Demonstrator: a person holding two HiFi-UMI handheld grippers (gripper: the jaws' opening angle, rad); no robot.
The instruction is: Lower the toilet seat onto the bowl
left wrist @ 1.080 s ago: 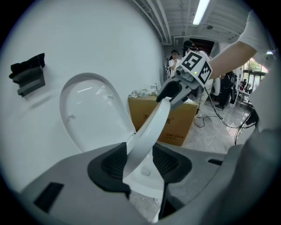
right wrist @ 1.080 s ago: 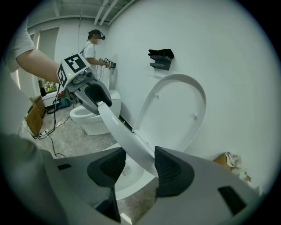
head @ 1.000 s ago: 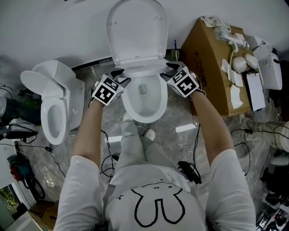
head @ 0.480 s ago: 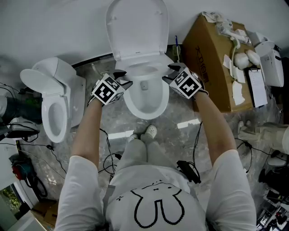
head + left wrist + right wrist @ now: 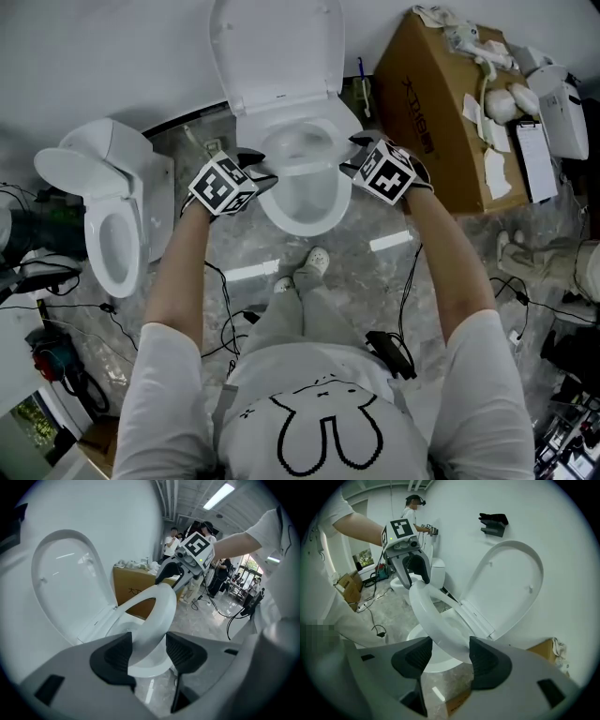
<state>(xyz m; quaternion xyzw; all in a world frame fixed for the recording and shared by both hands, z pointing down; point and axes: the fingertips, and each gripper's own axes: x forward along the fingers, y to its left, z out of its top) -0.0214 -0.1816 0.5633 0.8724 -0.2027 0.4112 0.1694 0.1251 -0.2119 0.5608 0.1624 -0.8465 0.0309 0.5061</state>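
A white toilet stands at the top centre, its lid [image 5: 277,47] upright against the wall. The seat ring [image 5: 302,217] tilts partway down over the bowl. My left gripper [image 5: 263,172] is at the seat's left rim and my right gripper [image 5: 353,156] at its right rim. In the left gripper view the seat [image 5: 157,613] runs between the dark pads [image 5: 115,656] of the left gripper [image 5: 149,651]. The right gripper [image 5: 447,656] likewise straddles the seat [image 5: 436,620]. Both pairs of jaws have just been opening and stand wide, with the rim between them.
A second white toilet [image 5: 103,225] stands to the left with its lid up. A cardboard box [image 5: 436,103] with white parts on top sits close on the right. Cables [image 5: 225,286] trail over the marble floor around the person's shoe [image 5: 315,262].
Both grippers have come down and toward the person along with the seat, which now lies lower over the bowl. The jaws look wider.
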